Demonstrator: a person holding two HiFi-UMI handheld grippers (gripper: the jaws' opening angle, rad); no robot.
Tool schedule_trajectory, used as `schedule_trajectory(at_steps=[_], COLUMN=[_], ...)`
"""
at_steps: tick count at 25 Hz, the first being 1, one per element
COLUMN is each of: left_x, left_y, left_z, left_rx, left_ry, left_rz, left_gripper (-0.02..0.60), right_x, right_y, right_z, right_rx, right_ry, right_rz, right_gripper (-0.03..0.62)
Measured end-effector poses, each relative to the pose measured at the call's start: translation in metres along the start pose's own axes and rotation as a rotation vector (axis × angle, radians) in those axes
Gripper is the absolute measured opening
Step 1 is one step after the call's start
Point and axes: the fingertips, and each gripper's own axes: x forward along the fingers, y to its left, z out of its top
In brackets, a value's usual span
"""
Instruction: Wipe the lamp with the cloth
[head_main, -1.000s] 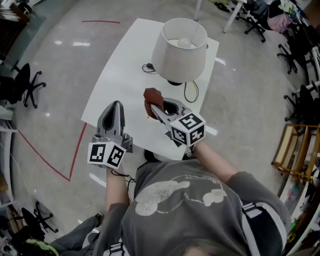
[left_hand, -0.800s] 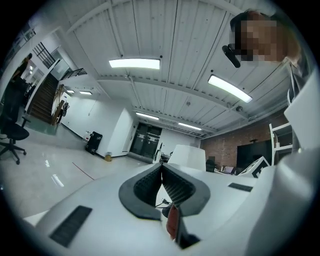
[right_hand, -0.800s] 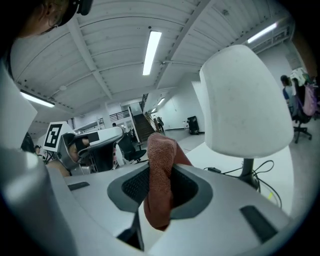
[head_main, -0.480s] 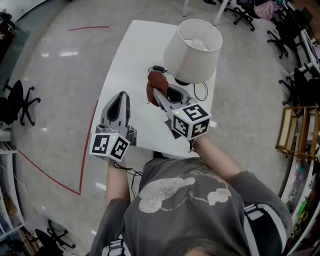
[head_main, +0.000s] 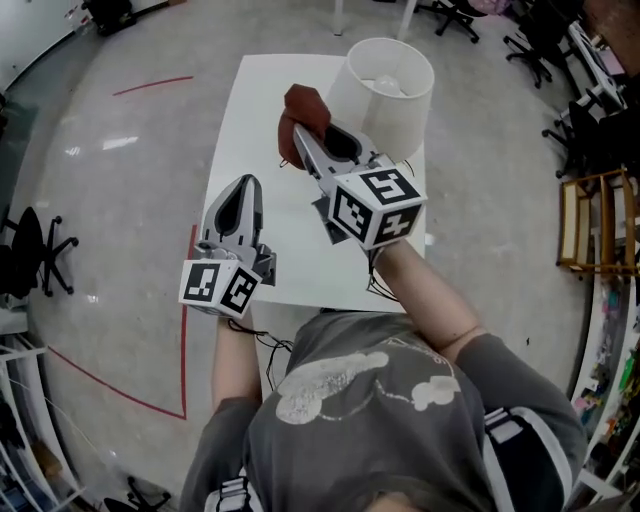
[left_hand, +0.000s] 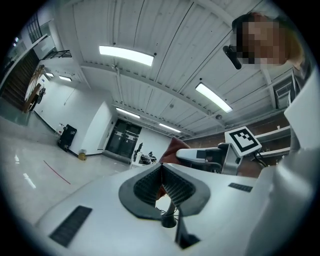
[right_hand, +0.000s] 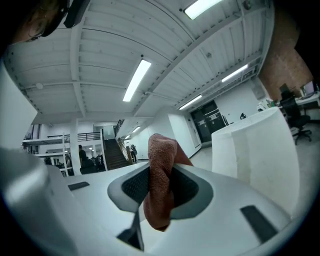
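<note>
A white lamp (head_main: 388, 88) with a wide shade stands at the far end of the white table (head_main: 258, 130); its shade (right_hand: 252, 150) fills the right of the right gripper view. My right gripper (head_main: 300, 135) is raised beside the shade's left side and is shut on a rust-brown cloth (head_main: 297, 112), which bunches up between the jaws (right_hand: 160, 185). My left gripper (head_main: 238, 200) hovers over the table's near part, shut, with nothing between its jaws (left_hand: 161, 186). The right gripper and cloth (left_hand: 170, 150) show beyond it.
A black cable (head_main: 385, 285) hangs off the table's near right edge. Office chairs (head_main: 35, 250) stand at the left and far right of the shiny floor. A wooden shelf unit (head_main: 590, 225) is at the right. Red tape lines (head_main: 185, 330) mark the floor.
My right gripper has lifted the cloth off the table and carried it up and forward to the lamp shade's left side. The left gripper has stayed about where it was.
</note>
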Motion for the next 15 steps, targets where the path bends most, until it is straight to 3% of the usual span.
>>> schedule_trajectory(at_steps=[8, 15], left_x=[0.009, 0.004], left_y=[0.000, -0.013], left_z=[0.010, -0.009], left_rx=[-0.015, -0.030], left_ry=[-0.024, 0.014], left_rz=[-0.050, -0.065], left_gripper=[0.008, 0.008], right_x=[0.006, 0.000], right_y=[-0.029, -0.040], right_z=[0.042, 0.023], right_rx=[0.041, 0.079], right_ry=[-0.114, -0.075], right_rz=[-0.108, -0.146], right_gripper=[0.097, 0.097])
